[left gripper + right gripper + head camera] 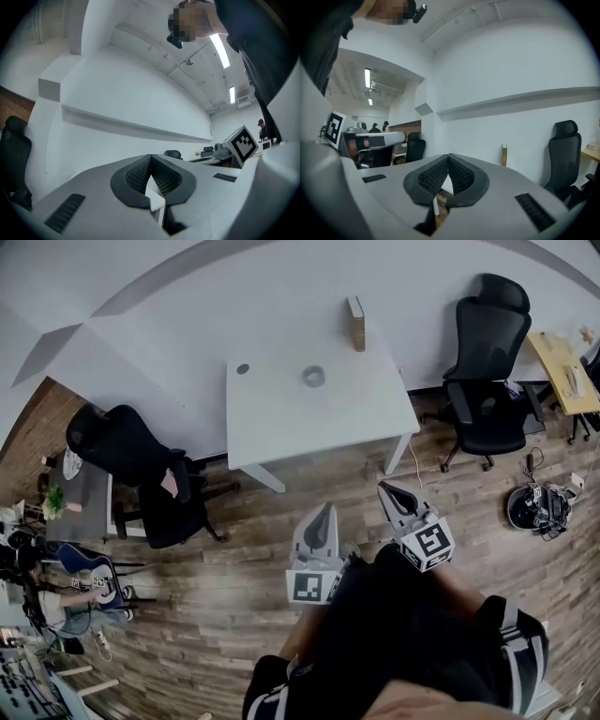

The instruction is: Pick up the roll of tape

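Left gripper view and right gripper view: the jaws of the left gripper (150,159) and of the right gripper (448,158) are shown closed. Their ribbed tips are pressed together and nothing is held between them.

Head view: both grippers are seen over the wooden floor (234,577), short of the near edge of the white bench (281,427). The roll of tape (313,376) is shown lying flat on the bench, towards its far side, well apart from both grippers and untouched. A small dark round object (243,368) is seen near the far left corner, and a thin upright block (356,322), possibly a book, is stood at the far edge. Black office chairs (487,362) are placed to either side of the bench.

Progress: no part of the pick-up is judged to be done. The bench has yet to be reached, a pair of jaws opened, and the roll enclosed and lifted.

Containers: none is shown on the bench, and the hollow centre of the roll appears empty. A round dark item with cables (530,507) is seen on the floor at right; whether it is a container cannot be told.
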`<act>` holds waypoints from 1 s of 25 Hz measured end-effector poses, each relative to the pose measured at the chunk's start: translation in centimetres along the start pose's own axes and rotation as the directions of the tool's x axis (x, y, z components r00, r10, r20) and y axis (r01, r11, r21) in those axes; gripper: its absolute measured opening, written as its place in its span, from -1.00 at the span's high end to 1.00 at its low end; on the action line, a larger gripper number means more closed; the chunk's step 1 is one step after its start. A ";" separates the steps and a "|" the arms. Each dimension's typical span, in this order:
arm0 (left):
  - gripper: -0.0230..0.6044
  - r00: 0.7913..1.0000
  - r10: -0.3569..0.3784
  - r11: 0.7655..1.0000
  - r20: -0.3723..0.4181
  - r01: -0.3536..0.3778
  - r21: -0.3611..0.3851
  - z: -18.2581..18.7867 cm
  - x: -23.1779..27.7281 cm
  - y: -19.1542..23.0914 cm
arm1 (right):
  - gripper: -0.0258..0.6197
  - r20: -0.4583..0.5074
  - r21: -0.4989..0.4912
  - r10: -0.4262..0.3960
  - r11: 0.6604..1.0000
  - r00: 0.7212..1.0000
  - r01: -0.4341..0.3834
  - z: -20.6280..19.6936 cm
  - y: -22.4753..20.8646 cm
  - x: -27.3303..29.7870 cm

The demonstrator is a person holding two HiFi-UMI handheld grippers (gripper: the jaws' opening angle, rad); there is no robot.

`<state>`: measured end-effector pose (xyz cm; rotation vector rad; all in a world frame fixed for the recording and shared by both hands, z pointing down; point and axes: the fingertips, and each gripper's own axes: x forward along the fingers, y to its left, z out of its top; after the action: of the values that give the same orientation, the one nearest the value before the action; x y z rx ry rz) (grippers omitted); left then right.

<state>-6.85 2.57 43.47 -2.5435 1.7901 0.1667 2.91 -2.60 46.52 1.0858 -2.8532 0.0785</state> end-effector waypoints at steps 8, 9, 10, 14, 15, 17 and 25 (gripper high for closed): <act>0.86 1.000 0.020 0.993 -0.016 -0.022 -0.114 -1.8 3.7 6.9 | 0.88 -0.092 -0.005 0.034 0.999 0.995 -0.034 -2.0 -1.7 10.4; 0.86 0.999 0.025 0.994 -0.020 -0.027 -0.109 -2.1 4.3 7.9 | 0.88 -0.101 -0.003 0.039 0.999 0.994 -0.040 -2.3 -2.2 11.7; 0.86 0.999 0.034 0.994 -0.024 -0.036 -0.106 -2.4 5.1 9.0 | 0.88 -0.110 -0.001 0.044 0.999 0.993 -0.044 -2.6 -2.7 13.1; 0.86 0.997 0.079 0.992 -0.027 -0.081 -0.093 -2.9 8.8 13.3 | 0.88 -0.145 -0.018 0.066 0.997 0.987 -0.069 -3.4 -5.4 18.9; 0.86 0.996 0.086 0.993 -0.028 -0.088 -0.083 -3.1 10.0 14.3 | 0.88 -0.155 -0.027 0.072 0.997 0.985 -0.077 -3.6 -6.3 20.5; 0.86 0.995 0.094 0.993 -0.038 -0.096 -0.064 -3.3 12.6 16.5 | 0.88 -0.180 -0.034 0.084 0.995 0.980 -0.092 -4.0 -8.2 23.9; 0.86 0.991 0.111 0.992 -0.071 -0.115 -0.043 -3.2 24.1 24.6 | 0.77 -0.366 -0.129 0.124 0.975 0.922 -0.182 -7.6 -16.0 37.5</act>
<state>-21.68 -28.58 45.15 -2.5088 1.9797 0.1272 -13.85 -38.67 58.05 0.7288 -2.5586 0.0489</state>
